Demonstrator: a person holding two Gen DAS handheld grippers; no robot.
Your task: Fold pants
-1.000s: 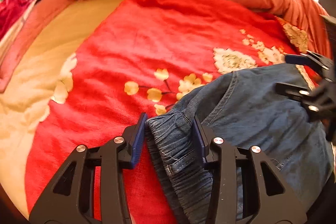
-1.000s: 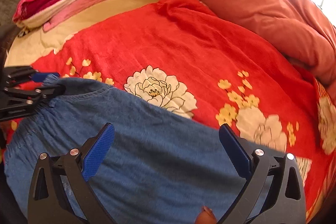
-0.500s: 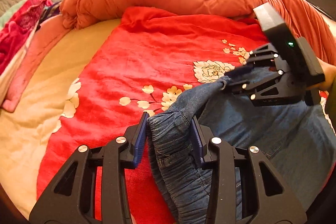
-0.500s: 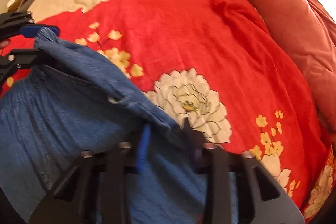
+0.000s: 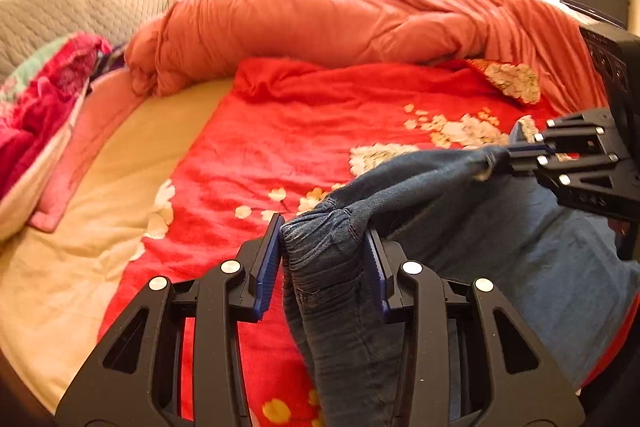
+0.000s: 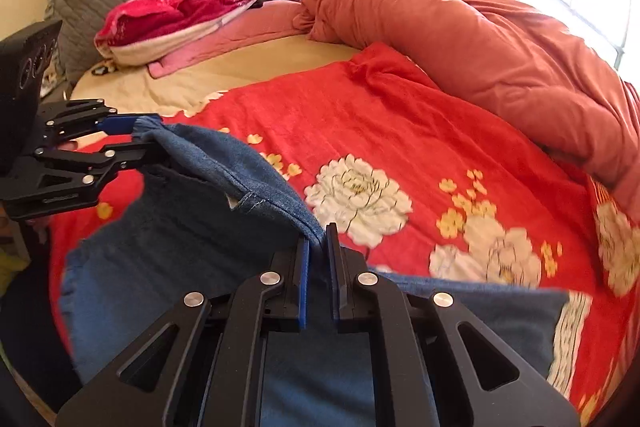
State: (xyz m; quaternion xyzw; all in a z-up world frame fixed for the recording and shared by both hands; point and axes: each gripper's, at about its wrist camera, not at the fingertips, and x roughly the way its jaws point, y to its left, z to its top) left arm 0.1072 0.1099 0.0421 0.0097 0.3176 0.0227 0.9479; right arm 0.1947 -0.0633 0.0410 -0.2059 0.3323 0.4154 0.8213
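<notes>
Left gripper (image 5: 324,251) clamped on bunched waistband of pants (image 5: 500,259), right gripper (image 6: 318,251) pinched on opposite edge, fabric raised above red blanket (image 6: 400,131).

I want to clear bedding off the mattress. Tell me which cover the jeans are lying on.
The bright red floral blanket, spread flat under the jeans. The plain salmon duvet is bunched behind it, and the cream sheet sits bare beside it.
</notes>
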